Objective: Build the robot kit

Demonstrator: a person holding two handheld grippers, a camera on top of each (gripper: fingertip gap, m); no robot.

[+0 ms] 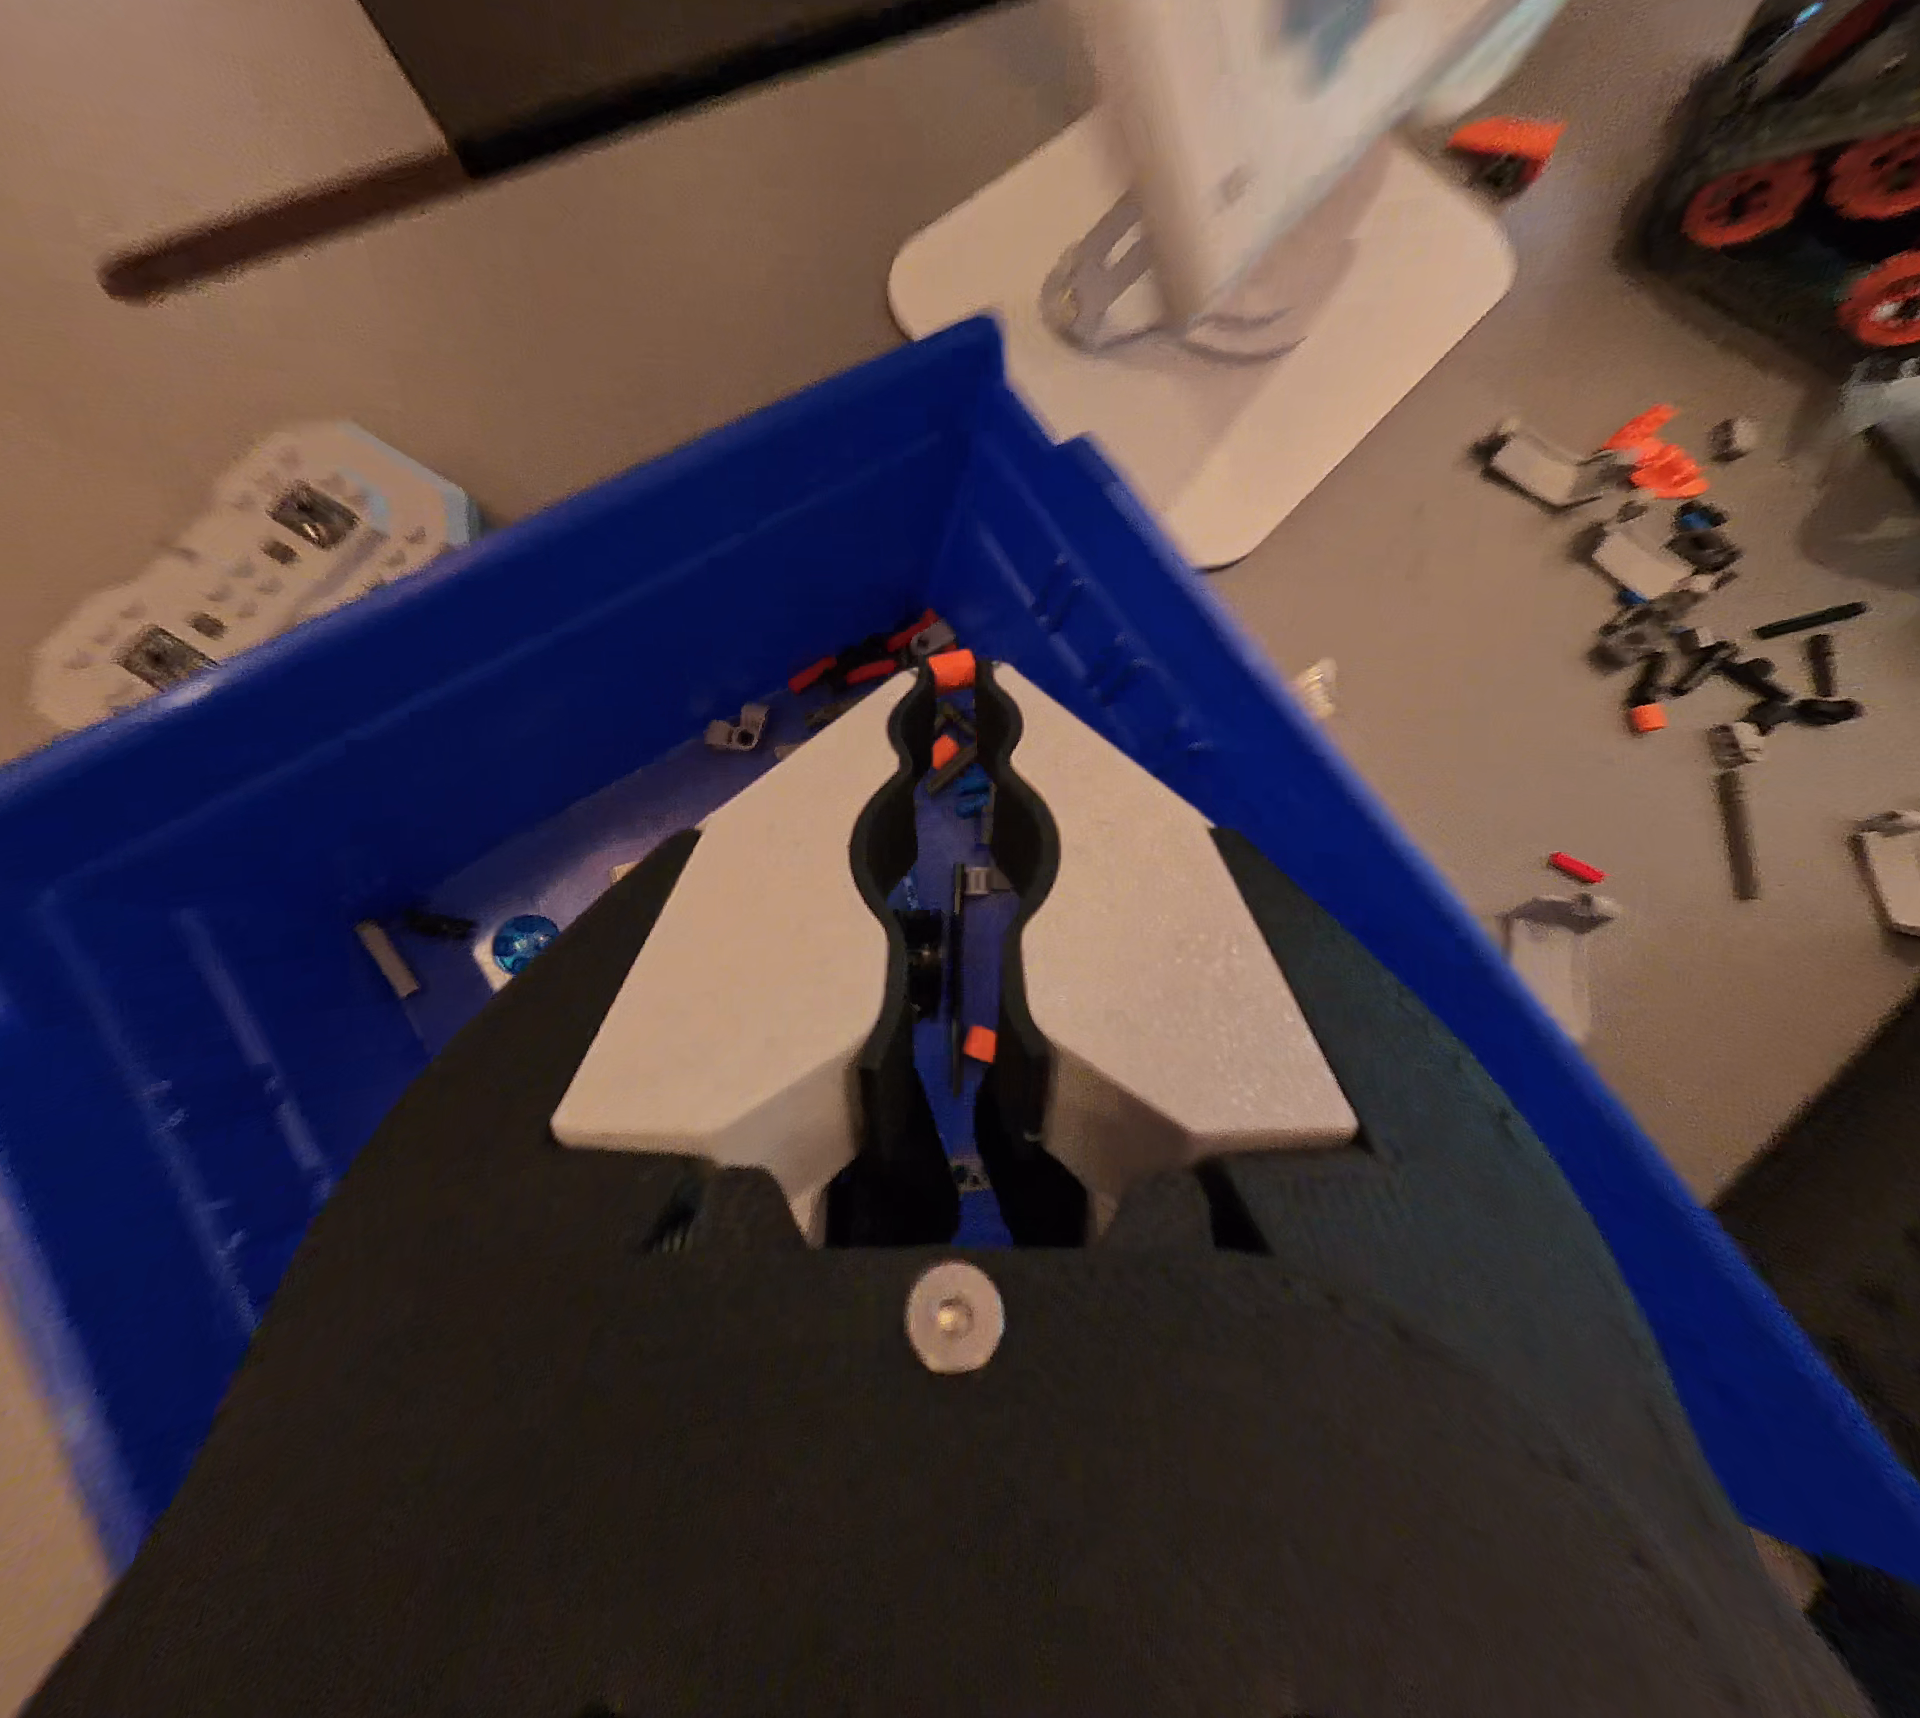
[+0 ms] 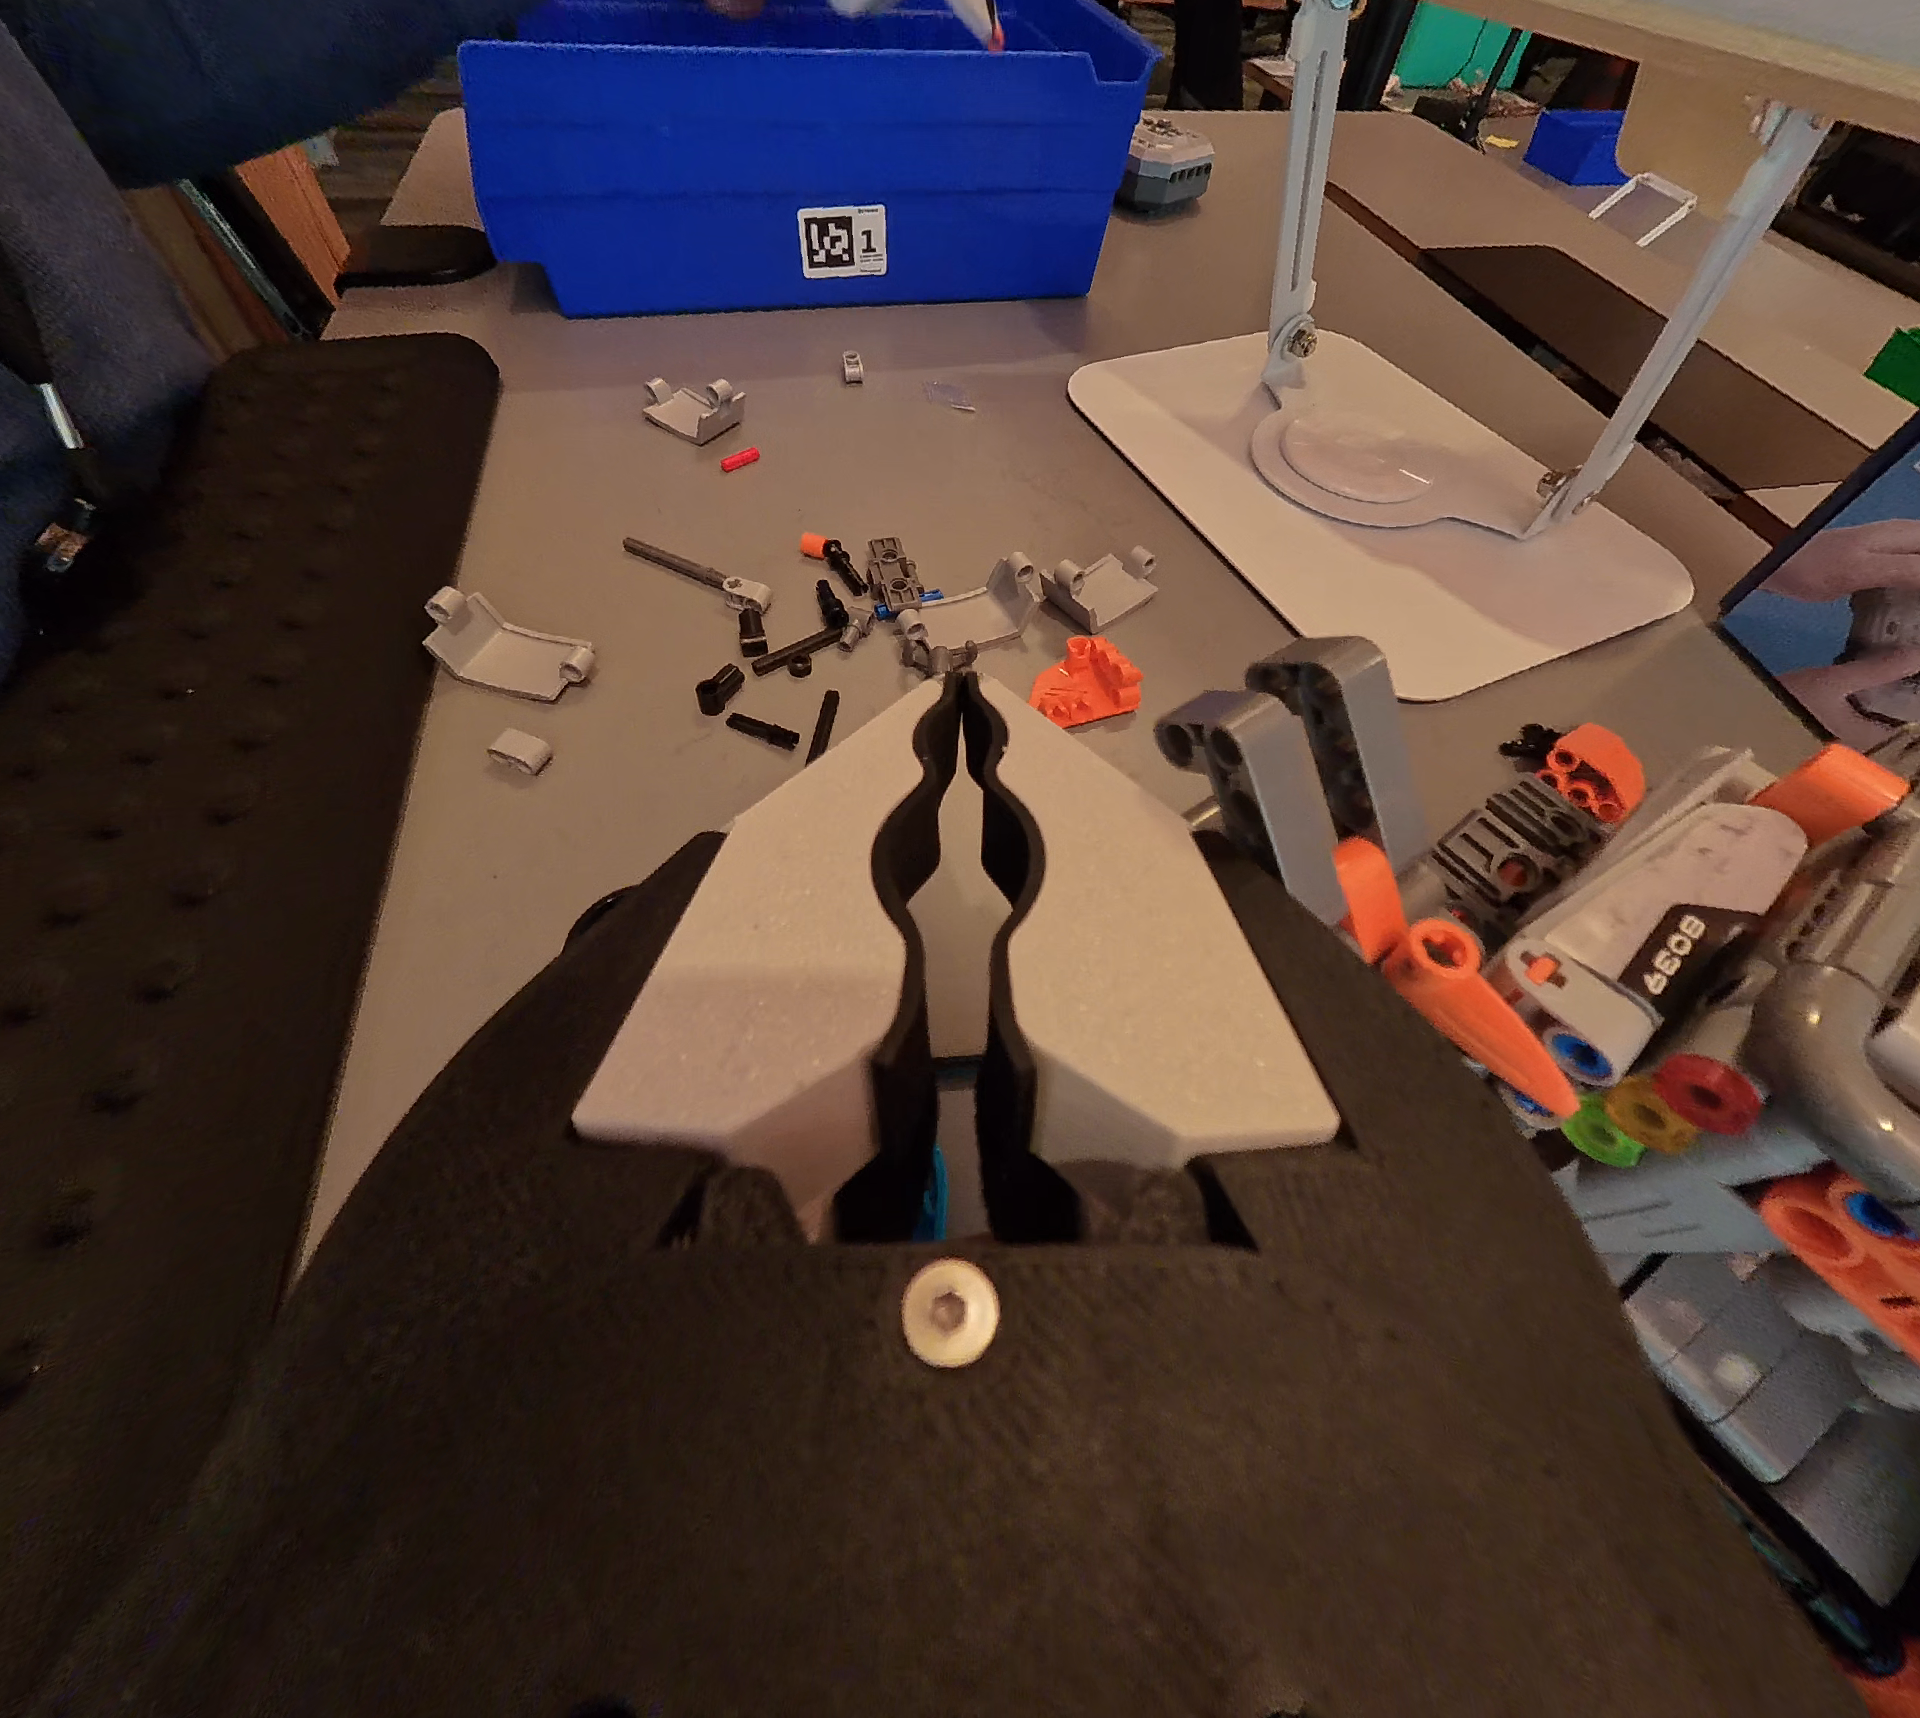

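My left gripper (image 1: 953,669) is shut on a small orange brick piece (image 1: 951,667) and holds it over the inside of a blue bin (image 1: 665,608) with several small parts on its floor. The same gripper shows far off in the right wrist view (image 2: 992,39), held by a hand over the blue bin (image 2: 800,151), orange piece at its tip. My right gripper (image 2: 958,681) is shut, its tips just above the grey table by a scatter of small black and grey pieces (image 2: 821,619). Nothing shows between its tips.
A white stand base (image 2: 1382,515) sits right of the scatter. An orange piece (image 2: 1086,681) lies near the right tips. A built brick model (image 2: 1621,972) stands at the right. A black perforated mat (image 2: 208,733) lies at the left. A grey hub (image 1: 260,556) sits beside the bin. About 40 cm separates my left fingertips from my right.
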